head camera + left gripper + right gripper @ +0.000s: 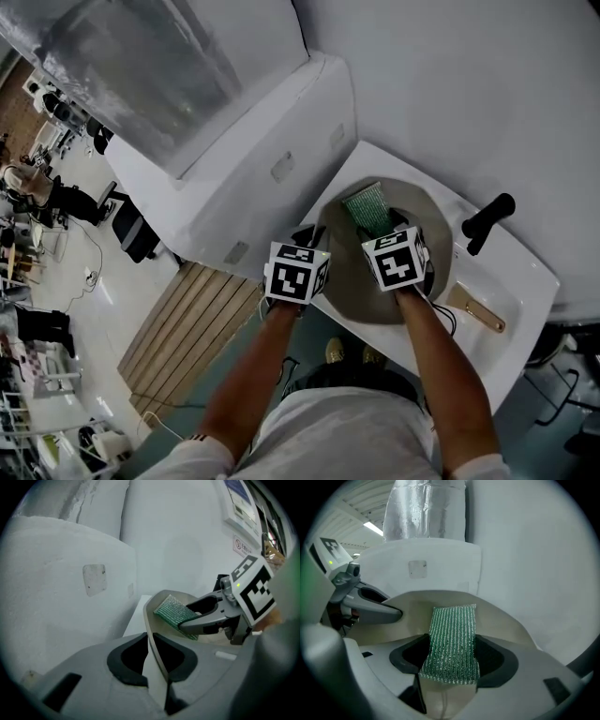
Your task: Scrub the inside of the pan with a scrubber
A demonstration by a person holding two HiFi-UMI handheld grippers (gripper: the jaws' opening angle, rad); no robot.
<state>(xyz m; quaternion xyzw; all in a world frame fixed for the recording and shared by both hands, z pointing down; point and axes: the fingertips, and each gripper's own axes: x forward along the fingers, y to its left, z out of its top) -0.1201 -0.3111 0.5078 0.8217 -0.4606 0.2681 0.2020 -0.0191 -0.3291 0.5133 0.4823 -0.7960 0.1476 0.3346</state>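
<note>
1. The pan (pixel 349 277) is a tan one. It sits in a white sink (pixel 511 281) right of centre in the head view, with a black tap (pixel 487 222) just past its right edge.
2. The left gripper (pixel 154 660) is clamped on the pan's near-left rim. In the left gripper view the thin wall runs straight up between the two jaws, which stand narrow and press it from both sides.
3. The right gripper (pixel 452 660) has a firm hold on the scrubber (pixel 453 639), a green mesh pad with a bit of sparkle. The pad's near end is pinched between the jaws and the rest sticks out in front.
4. The scrubber hangs over the inside of the pan, up near the far wall — can't tell whether it's actually touching the surface.
5. In the head view both marker cubes sit side by side over the pan's near edge, left one at the rim and right one over the middle.
</note>
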